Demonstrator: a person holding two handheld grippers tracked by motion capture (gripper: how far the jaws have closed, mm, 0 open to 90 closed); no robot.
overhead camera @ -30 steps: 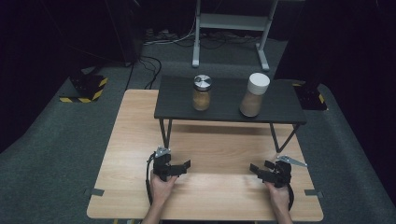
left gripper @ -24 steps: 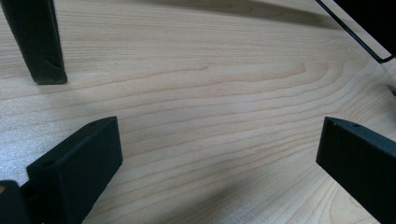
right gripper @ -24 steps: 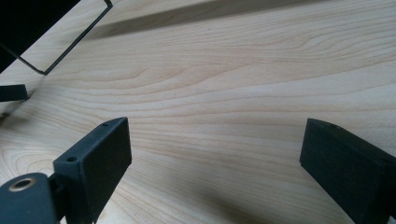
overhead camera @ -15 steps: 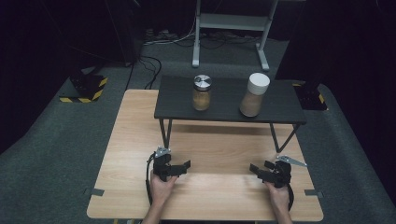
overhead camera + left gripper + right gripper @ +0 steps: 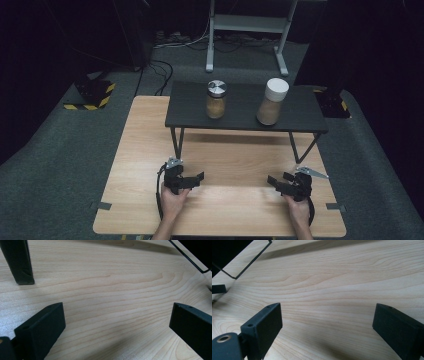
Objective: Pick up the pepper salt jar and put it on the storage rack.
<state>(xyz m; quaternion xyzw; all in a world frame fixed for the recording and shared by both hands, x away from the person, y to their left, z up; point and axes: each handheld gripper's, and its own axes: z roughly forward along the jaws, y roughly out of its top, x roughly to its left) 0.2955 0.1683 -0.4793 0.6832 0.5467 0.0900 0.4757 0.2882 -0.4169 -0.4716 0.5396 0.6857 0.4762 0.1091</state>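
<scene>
Two jars stand on a low black shelf (image 5: 240, 120) at the back of the wooden table (image 5: 225, 210): a glass jar with a silver lid (image 5: 216, 99) on the left and a taller jar with a white lid (image 5: 272, 101) on the right, both holding brown contents. My left gripper (image 5: 199, 179) rests near the table's front left, open, with bare wood between its jaws (image 5: 117, 322). At the front right my right gripper (image 5: 274, 180) lies open too, nothing between its jaws (image 5: 327, 322). The two grippers point toward each other.
The shelf stands on thin black legs (image 5: 174, 142), one also close in the left gripper view (image 5: 21, 262). Bare wood lies between the two grippers. Beyond the table are grey carpet, cables and a white metal stand (image 5: 245, 25).
</scene>
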